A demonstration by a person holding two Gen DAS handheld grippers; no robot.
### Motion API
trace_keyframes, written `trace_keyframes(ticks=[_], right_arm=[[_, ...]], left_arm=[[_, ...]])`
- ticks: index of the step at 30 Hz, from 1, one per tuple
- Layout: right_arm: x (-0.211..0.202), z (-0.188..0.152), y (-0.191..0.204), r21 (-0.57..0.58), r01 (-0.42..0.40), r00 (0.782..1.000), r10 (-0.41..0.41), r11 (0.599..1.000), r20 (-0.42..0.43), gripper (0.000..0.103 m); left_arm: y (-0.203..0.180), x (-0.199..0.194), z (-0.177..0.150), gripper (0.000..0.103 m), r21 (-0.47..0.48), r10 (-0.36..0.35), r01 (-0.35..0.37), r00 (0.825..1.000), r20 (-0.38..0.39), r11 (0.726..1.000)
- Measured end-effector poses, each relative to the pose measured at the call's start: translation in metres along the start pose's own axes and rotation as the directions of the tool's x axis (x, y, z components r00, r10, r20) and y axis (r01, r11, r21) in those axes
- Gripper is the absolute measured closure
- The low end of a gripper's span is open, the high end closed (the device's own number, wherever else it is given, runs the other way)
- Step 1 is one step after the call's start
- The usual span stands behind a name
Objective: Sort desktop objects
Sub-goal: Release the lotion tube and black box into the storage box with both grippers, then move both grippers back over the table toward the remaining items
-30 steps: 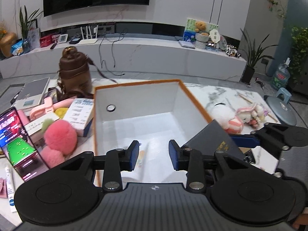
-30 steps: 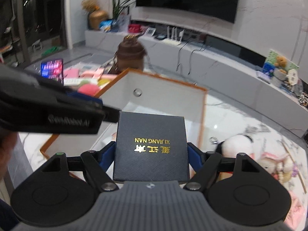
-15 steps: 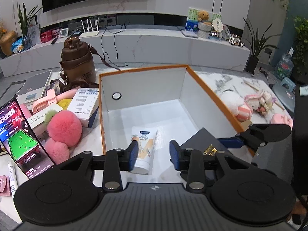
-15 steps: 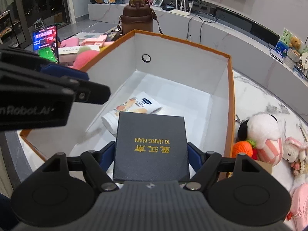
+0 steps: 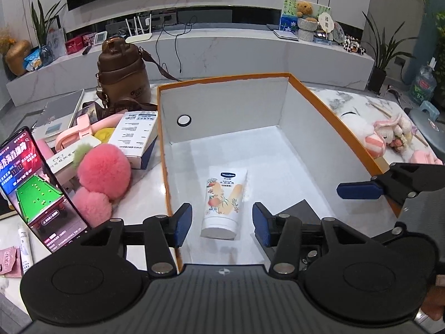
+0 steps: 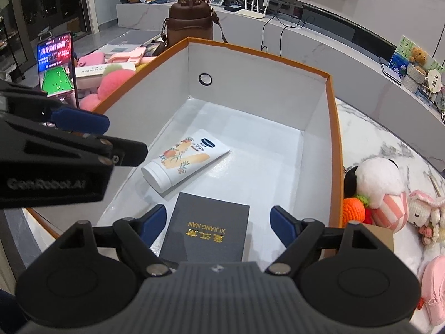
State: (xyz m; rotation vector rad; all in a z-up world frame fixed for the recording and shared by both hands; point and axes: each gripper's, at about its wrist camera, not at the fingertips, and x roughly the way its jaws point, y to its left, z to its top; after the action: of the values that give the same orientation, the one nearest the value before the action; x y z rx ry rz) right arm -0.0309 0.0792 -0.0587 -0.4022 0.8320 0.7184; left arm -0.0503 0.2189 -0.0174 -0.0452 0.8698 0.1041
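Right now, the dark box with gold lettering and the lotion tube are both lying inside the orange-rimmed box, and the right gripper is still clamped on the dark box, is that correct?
Not quite. The right gripper is open: in the right wrist view its jaws have just been opening, and both pads stand clear of the dark box, which lies between them. The rest holds: the dark box and the lotion tube both lie inside the orange-rimmed box.

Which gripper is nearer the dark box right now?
Right. The right gripper straddles the dark box inside the orange bin, pads clear of it. The left gripper hangs beside it, over the lotion tube.
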Motion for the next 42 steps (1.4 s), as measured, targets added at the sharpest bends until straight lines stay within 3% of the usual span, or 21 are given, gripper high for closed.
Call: trace_keyframes(ticks=[18, 28, 42], right_arm=[[-0.051, -0.011, -0.013, -0.034, 0.008, 0.995, -0.005, 0.999, 0.099, 0.016], [-0.087, -0.021, -0.047, 0.028, 0.04, 0.981, -0.045, 0.999, 0.189, 0.016], [-0.112, -0.049, -0.106, 0.113, 0.106, 0.973, -0.127, 0.988, 0.192, 0.016]], left_arm=[[-0.04, -0.009, 0.01, 0.042, 0.047, -0.032, 0.031, 0.999, 0.041, 0.998], [-0.078, -0.022, 0.025, 0.041, 0.075, -0.097, 0.091, 0.991, 0.094, 0.993], [-0.147, -0.016, 0.037, 0.041, 0.139, -0.189, 0.172, 0.975, 0.116, 0.975]])
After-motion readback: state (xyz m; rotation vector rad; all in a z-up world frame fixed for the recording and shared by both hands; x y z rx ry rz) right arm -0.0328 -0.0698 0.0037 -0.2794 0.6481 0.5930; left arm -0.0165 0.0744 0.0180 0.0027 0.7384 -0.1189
